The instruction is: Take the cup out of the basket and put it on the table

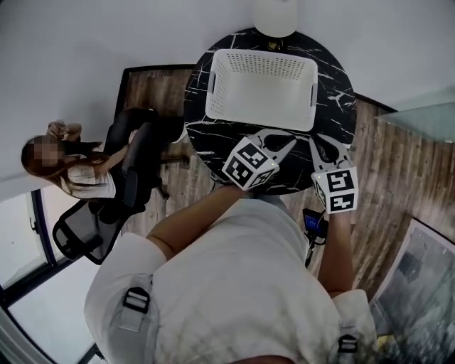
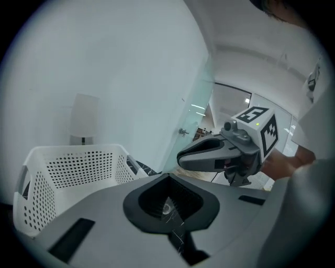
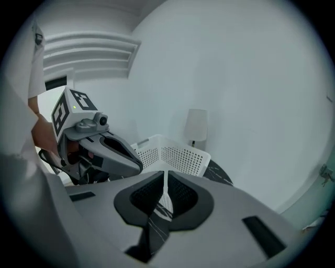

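A white perforated basket stands on a round black marble table. I see no cup; what shows of the basket's inside looks bare. My left gripper hovers over the table's near edge, just short of the basket's front wall, jaws together with nothing in them. My right gripper is beside it on the right, also shut and empty. In the left gripper view the basket lies to the left and the right gripper to the right. In the right gripper view the basket is straight ahead.
A white lamp stands at the table's far edge behind the basket. A person sits on a black office chair to the left. White walls close the far side; a glass panel is on the right. The floor is wood.
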Demonstrator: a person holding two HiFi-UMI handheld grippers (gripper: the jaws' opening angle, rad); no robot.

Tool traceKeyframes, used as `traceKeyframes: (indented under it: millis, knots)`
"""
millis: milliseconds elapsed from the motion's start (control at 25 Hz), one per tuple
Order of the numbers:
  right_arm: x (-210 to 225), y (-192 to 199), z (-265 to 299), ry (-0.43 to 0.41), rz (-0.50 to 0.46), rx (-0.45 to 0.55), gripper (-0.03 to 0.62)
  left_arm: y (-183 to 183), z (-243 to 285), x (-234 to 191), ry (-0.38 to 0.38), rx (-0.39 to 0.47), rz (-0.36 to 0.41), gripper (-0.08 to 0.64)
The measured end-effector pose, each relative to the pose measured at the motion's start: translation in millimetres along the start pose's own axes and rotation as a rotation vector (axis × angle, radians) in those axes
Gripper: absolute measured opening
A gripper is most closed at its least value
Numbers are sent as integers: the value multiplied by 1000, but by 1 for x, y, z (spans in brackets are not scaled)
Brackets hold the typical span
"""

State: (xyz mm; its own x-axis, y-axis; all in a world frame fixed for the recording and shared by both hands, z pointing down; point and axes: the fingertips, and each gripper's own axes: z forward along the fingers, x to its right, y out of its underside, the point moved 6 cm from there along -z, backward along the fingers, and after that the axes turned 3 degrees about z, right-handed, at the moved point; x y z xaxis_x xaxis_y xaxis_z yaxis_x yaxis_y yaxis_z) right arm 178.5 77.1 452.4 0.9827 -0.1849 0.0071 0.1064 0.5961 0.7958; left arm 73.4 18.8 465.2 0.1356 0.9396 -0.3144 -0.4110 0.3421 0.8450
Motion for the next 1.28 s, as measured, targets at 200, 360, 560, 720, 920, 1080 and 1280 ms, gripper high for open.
traceKeyframes:
  millis: [200, 360, 560, 720, 920, 1080, 1280]
  knots:
    - [-22, -35, -12, -8, 33, 174, 17, -15, -36, -3, -38, 120, -19, 5]
    - [-43, -58, -26, -30, 74, 297, 11, -30, -65, 2, -41, 206, -56, 5]
    - [-64, -78, -38, -65, 112, 406, 9, -53, -100, 10, -79, 328, -23, 5]
    - [-79, -92, -45, -76, 87, 440, 8, -65, -119, 12, -112, 385, 22, 5]
    - [-89, -109, -54, -71, 76, 483, 5, -73, -133, 12, -139, 426, 47, 5]
    - [-90, -113, -56, -79, 75, 513, 5, -74, -135, 14, -146, 434, 51, 5]
    - [-93, -111, -59, -90, 79, 536, 5, -71, -134, 14, -146, 431, 39, 5]
